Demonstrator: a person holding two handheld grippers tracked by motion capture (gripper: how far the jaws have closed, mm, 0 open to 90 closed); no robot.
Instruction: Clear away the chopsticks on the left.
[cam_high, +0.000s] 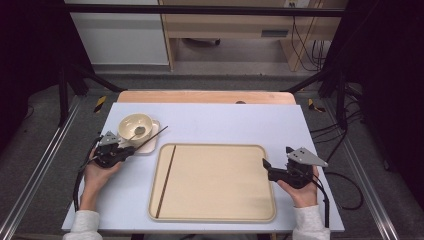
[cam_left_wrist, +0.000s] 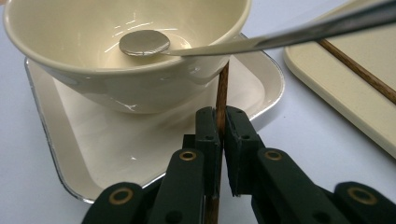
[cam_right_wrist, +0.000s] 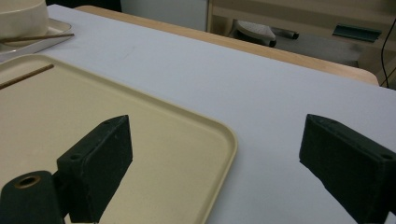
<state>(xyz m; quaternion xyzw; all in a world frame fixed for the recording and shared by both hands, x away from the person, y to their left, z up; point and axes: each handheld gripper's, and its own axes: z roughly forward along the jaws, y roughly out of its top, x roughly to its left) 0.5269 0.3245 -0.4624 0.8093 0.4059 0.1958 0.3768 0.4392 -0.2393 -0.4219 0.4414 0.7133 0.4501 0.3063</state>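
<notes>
Pale blue surface (cam_high: 225, 120), left hand-held gripper (cam_left_wrist: 222, 140) clenched on a brown chopstick (cam_left_wrist: 222, 88) beside the bowl (cam_high: 135, 125) on its plate (cam_high: 152, 145), right hand-held gripper (cam_right_wrist: 215, 172) released at the tray (cam_high: 260, 212) edge.

You are facing a table (cam_high: 225, 117) with a pale blue-white top; a strip of bare wood (cam_high: 205, 96) shows along its far edge. Beyond it lies a grey floor (cam_high: 240, 70). A light wooden desk (cam_high: 240, 22) stands at the back, with a white cabinet (cam_high: 120, 35) to its left. Black cables (cam_high: 305, 45) hang at the desk's right end. Black frame bars (cam_high: 200, 9) and dark curtains (cam_high: 30, 50) close in both sides.
</notes>
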